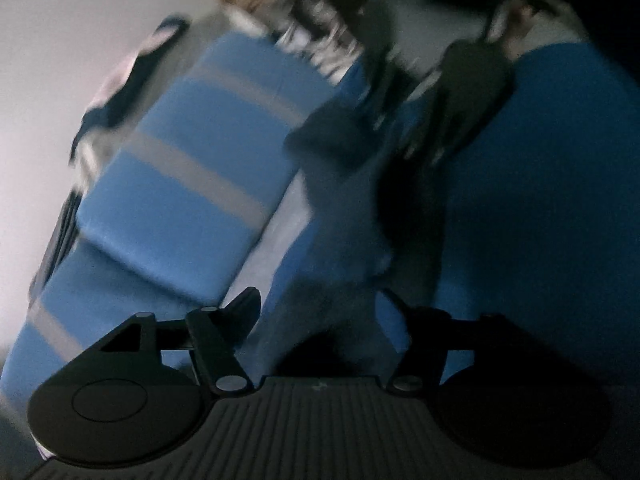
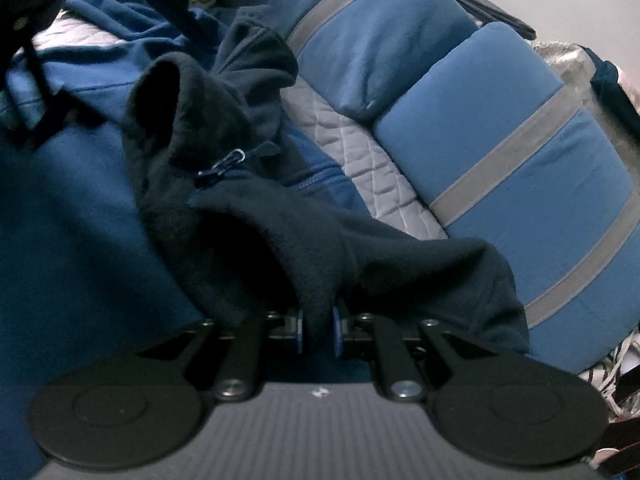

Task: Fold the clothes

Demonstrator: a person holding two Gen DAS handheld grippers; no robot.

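Right tongs (image 2: 318, 330): pinching a fold of the dark fleece jacket (image 2: 248, 216) between the pads, cloth bunched up right at the tips.
Left tongs (image 1: 320, 312): fingers apart with dark cloth lying between them; whether pressing on it, cannot tell, since the left view is blurred and dim.
Jacket: crumpled, not folded, draped over a blue garment (image 2: 80, 216); collar standing up, zipper (image 2: 224, 164) part open near the middle.
Surroundings: blue pillows with grey stripes (image 2: 520, 168) just beside the jacket, on a grey quilted cover (image 2: 380, 184).
Risk, slip: thick fleece held by a small pinch could slide out if lifted fast.
Risk, drag: blue garment underneath could come along if caught in the same pinch.
Risk, uneven fold: open zipper and twisted collar likely to leave the halves misaligned.
Risk, snag: trailing hem could catch on the nearer pillow.
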